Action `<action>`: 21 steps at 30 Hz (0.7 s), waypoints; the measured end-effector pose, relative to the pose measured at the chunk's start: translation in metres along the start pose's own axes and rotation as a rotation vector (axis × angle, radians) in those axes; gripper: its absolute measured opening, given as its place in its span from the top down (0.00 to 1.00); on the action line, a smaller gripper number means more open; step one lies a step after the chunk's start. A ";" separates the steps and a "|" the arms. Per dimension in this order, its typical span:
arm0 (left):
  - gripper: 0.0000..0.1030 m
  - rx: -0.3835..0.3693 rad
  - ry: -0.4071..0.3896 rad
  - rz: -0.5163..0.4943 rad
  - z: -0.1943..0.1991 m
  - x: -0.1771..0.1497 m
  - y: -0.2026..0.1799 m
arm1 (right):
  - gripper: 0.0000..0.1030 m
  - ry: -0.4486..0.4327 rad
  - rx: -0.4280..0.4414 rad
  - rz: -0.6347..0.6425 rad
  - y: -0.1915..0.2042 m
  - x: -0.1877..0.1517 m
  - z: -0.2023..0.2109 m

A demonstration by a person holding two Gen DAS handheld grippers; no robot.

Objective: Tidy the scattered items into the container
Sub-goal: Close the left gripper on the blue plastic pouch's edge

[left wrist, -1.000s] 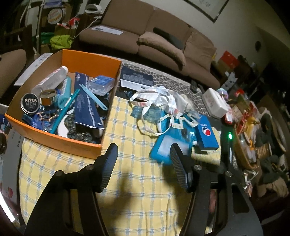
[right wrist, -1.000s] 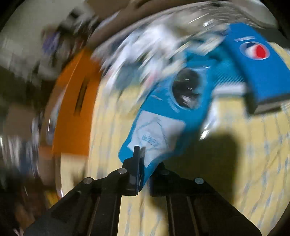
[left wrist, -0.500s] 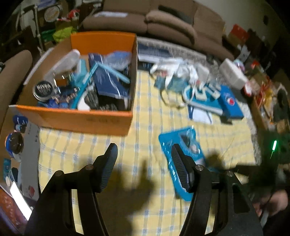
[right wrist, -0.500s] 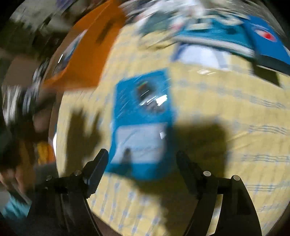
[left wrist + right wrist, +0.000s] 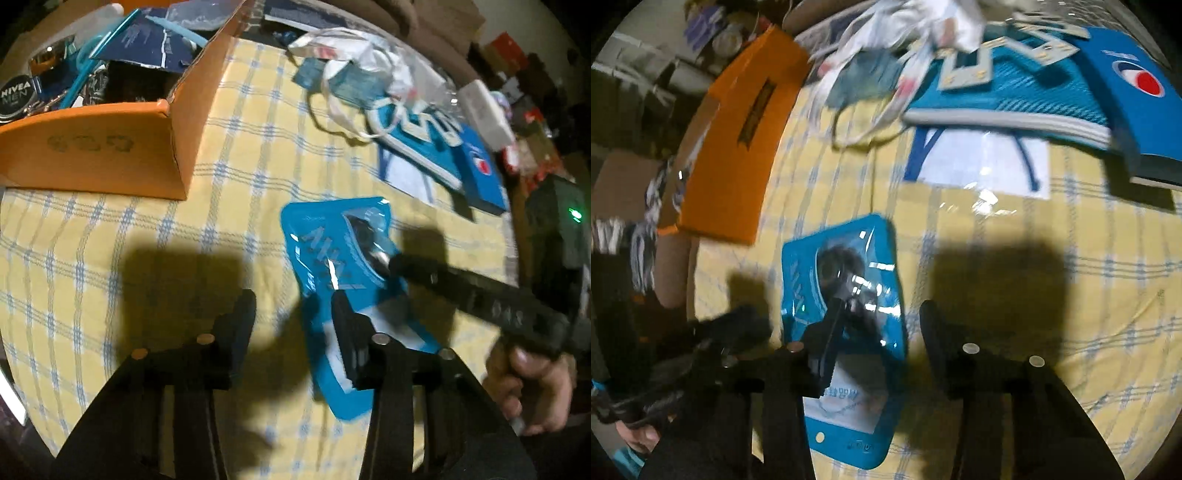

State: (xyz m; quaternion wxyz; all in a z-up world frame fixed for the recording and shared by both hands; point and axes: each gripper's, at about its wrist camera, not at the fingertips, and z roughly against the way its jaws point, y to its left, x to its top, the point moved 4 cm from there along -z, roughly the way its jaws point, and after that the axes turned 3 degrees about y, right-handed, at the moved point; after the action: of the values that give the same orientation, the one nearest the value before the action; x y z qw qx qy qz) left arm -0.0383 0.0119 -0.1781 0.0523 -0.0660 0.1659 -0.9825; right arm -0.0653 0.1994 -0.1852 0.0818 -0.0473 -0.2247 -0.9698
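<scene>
The blue packet [image 5: 332, 266] lies flat on the checked surface [image 5: 110, 258], near the orange box [image 5: 110, 147]. Both the left gripper [image 5: 291, 317] and right gripper [image 5: 875, 328] hover over it, fingers wide apart, holding nothing. Next, probably: pinch an edge and lift it boxward.

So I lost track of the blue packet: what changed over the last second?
The right tongs dragged the blue packet clear of the pile toward the near edge, let go and opened. It lies flat on the checked cloth. The left tongs stayed open; the orange box is unchanged.
</scene>
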 end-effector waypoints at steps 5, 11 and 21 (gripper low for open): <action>0.68 -0.050 0.035 0.053 -0.019 0.000 0.003 | 0.65 0.005 -0.065 0.055 0.008 -0.007 -0.005; 0.65 -0.052 0.033 0.068 -0.018 0.001 -0.001 | 0.85 0.039 -0.081 0.113 0.023 -0.012 -0.012; 0.65 -0.216 0.120 0.265 -0.021 0.002 0.032 | 0.87 0.007 0.017 0.075 0.034 -0.016 -0.005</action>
State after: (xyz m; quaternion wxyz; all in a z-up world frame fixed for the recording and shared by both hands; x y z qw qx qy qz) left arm -0.0403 -0.0117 -0.2081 0.1640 0.0097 0.2804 -0.9457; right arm -0.0437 0.1693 -0.1771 0.1194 -0.0516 -0.2306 -0.9643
